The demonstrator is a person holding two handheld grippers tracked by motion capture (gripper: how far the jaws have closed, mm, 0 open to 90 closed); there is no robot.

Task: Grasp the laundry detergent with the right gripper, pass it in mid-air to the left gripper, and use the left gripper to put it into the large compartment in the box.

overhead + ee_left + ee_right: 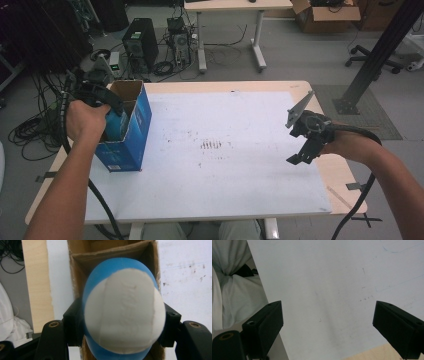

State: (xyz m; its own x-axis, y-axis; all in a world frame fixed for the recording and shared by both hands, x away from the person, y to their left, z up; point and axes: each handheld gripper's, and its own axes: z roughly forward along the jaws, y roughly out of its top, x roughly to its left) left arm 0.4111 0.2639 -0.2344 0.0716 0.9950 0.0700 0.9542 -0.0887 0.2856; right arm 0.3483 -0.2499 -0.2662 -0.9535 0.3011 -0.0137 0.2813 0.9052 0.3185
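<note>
Left gripper view: the left gripper has its jaws clamped on a blue-and-white round ball, held at the mouth of the open blue cardboard box, seemingly partly inside. Well right of that box, the right gripper hangs with jaws apart over the white tabletop sheet.
</note>
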